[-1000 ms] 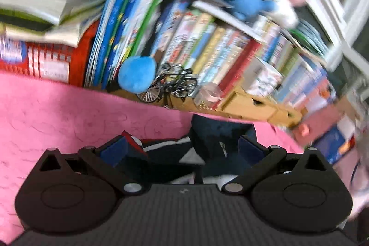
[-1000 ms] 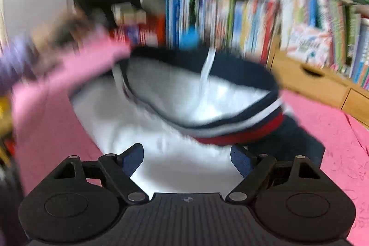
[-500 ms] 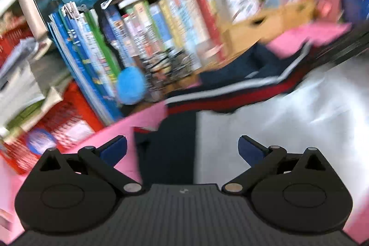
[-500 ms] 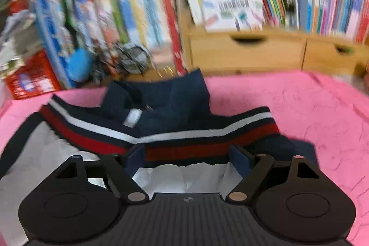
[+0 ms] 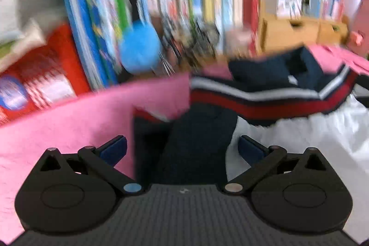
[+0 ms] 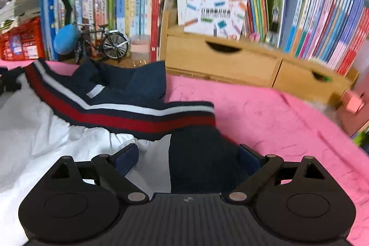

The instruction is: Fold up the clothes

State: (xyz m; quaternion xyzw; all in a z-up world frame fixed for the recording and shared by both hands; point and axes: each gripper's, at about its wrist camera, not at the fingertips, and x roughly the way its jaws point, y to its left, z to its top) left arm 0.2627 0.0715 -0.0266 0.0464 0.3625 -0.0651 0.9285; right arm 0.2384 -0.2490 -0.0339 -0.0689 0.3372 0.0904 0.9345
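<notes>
A navy jacket (image 6: pixel 129 84) with a red and white striped band (image 6: pixel 138 117) and white lining (image 6: pixel 46 130) lies spread on the pink blanket (image 6: pixel 276 112). My right gripper (image 6: pixel 188 159) hovers over its near right part. Its jaws are opening, with a navy sleeve (image 6: pixel 198 153) and lining below them, and the pads are clear of the cloth. In the blurred left wrist view, my left gripper (image 5: pixel 182 149) stands open above the jacket's navy left edge (image 5: pixel 196 142). The striped band (image 5: pixel 253 100) runs to the right and the lining (image 5: pixel 299 142) lies at the right.
A wall of upright books (image 6: pixel 129 4) lines the back, with wooden drawers (image 6: pixel 219 59), a model bicycle (image 6: pixel 103 43), a blue plush ball (image 6: pixel 66 38) and a red crate (image 6: pixel 18 43). Pink blanket (image 5: pixel 69 126) stretches left of the jacket and also right of it.
The jacket has gone from lifted and bunched to lying spread on the blanket. Both grippers have swung and sunk toward it, and the right jaws stand a little wider.
</notes>
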